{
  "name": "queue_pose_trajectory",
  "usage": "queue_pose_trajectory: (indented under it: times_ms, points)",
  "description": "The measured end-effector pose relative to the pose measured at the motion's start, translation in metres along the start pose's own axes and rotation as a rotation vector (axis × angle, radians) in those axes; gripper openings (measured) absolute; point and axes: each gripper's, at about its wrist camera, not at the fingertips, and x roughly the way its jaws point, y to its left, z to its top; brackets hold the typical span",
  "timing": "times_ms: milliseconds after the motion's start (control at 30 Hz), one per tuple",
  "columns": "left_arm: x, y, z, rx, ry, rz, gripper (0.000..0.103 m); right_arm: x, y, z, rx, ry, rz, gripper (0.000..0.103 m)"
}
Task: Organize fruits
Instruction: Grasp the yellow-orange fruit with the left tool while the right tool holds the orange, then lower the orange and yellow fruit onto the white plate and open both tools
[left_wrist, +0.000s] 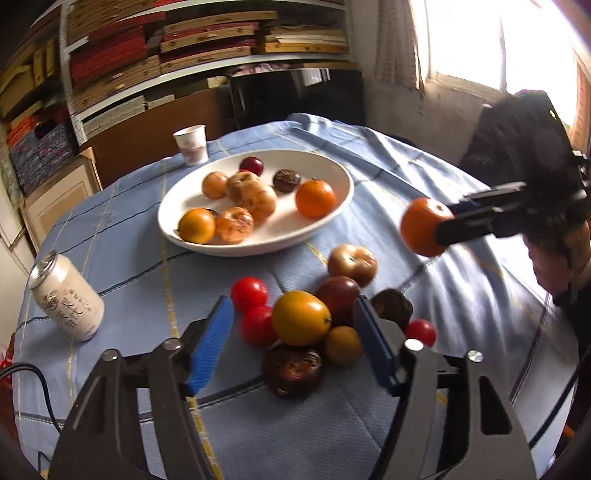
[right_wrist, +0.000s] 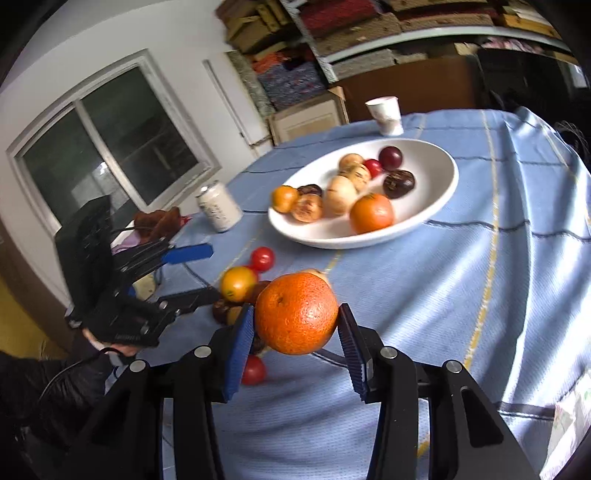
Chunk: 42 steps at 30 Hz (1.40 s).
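Holding an orange (right_wrist: 296, 313) clamped between both blue fingers (right_wrist: 238, 354), the right gripper (right_wrist: 295, 350) sat clear above the table (right_wrist: 480, 295), lower centre of the right wrist view; in the left wrist view the same orange (left_wrist: 424, 227) showed at right, off the cloth. Left gripper (left_wrist: 291, 339) was partly open, fingers (left_wrist: 210, 343) straddling the loose fruit pile at lower centre of its own view, pads not pressing on anything. A yellow-orange fruit (left_wrist: 301, 317) lay between them, with red tomatoes (left_wrist: 249, 293) just left of it, and dark brown fruit (left_wrist: 292, 369) at the near side of the pile. No earlier frame, so no word on jaw motion. White oval plate (left_wrist: 332, 221) sat upper centre, already carrying an orange (left_wrist: 315, 198), several tan and mottled fruits (left_wrist: 251, 194), and a dark red one (left_wrist: 252, 165). White can (left_wrist: 66, 297) stood at left, paper cup (left_wrist: 191, 144) behind the plate. Blue checked cloth covered the table.
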Motion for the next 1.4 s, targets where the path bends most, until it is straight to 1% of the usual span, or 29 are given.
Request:
queue_pose_trajectory:
  times_ms: [100, 200, 300, 600, 633, 700, 733, 933, 1033, 1100, 1167, 1233, 1300, 1400]
  points:
    - [0.004, -0.001, -0.001, 0.0, 0.012, -0.01, 0.057, 0.003, -0.005, 0.0, 0.025, 0.005, -0.005, 0.047]
    - [0.008, 0.001, -0.001, -0.011, 0.022, -0.02, 0.052, 0.003, -0.004, -0.002, 0.027, 0.007, 0.004, 0.047]
    - [0.009, 0.003, -0.002, -0.016, 0.03, -0.034, 0.052, 0.004, -0.001, -0.003, 0.019, 0.009, 0.007, 0.047]
    - [0.02, 0.002, -0.001, -0.011, 0.055, -0.045, 0.05, 0.004, 0.0, -0.002, 0.036, 0.008, 0.03, 0.047]
    - [0.022, 0.002, 0.0, -0.014, 0.06, -0.049, 0.046, 0.004, 0.001, -0.002, 0.033, 0.007, 0.027, 0.047]
    - [0.026, 0.004, 0.0, -0.022, 0.075, -0.057, 0.043, 0.004, 0.002, -0.003, 0.032, 0.008, 0.029, 0.047]
    - [0.026, 0.005, 0.0, -0.024, 0.073, -0.055, 0.038, 0.004, 0.002, -0.002, 0.033, 0.009, 0.03, 0.047]
    - [0.024, 0.005, -0.001, -0.024, 0.066, -0.049, 0.038, 0.003, 0.002, -0.003, 0.035, 0.008, 0.034, 0.047]
    - [0.016, 0.01, 0.001, -0.059, 0.044, -0.077, 0.038, 0.003, 0.002, -0.003, 0.044, 0.004, 0.053, 0.047]
    - [0.01, 0.016, 0.002, -0.101, 0.029, -0.117, 0.038, 0.005, 0.001, -0.004, 0.059, 0.002, 0.068, 0.047]
    - [0.005, 0.021, 0.003, -0.138, 0.022, -0.158, 0.038, 0.009, 0.001, -0.003, 0.088, -0.002, 0.11, 0.047]
    - [0.0, 0.023, 0.004, -0.157, 0.009, -0.169, 0.038, 0.011, 0.006, 0.001, 0.1, -0.03, 0.145, 0.047]
    - [-0.004, 0.025, 0.008, -0.163, -0.005, -0.168, 0.038, 0.012, 0.009, 0.008, 0.114, -0.071, 0.148, 0.047]
    - [0.0, 0.036, 0.03, -0.19, -0.013, -0.152, 0.038, 0.021, 0.015, 0.028, 0.13, -0.144, 0.054, 0.047]
